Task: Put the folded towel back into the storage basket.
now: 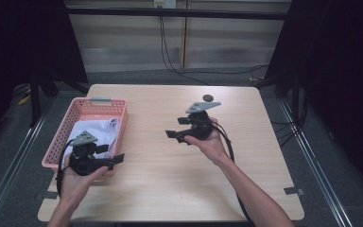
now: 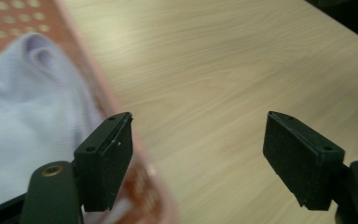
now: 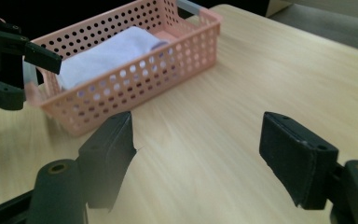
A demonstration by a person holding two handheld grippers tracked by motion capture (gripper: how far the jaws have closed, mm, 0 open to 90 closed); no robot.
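**Both tongs wide and empty, cloth lying in the basket**

Left gripper (image 1: pixel 119 158) hangs over the near right corner of the pink basket (image 1: pixel 82 106), jaws spread wide with nothing between them; in the left gripper view (image 2: pixel 198 154) one jaw stands above the basket's rim and the other above bare table (image 1: pixel 246 179); right gripper (image 1: pixel 172 135) is held near the middle of the table, well apart from the basket, jaws also wide and empty, pointing left toward it (image 3: pixel 196 158); white cloth (image 1: pixel 94 130) lies bunched inside the basket at the table's left side, touched by neither gripper; a small dark round thing (image 1: pixel 208 98) sits on the far part of the table, beyond the right hand (image 1: pixel 212 142).
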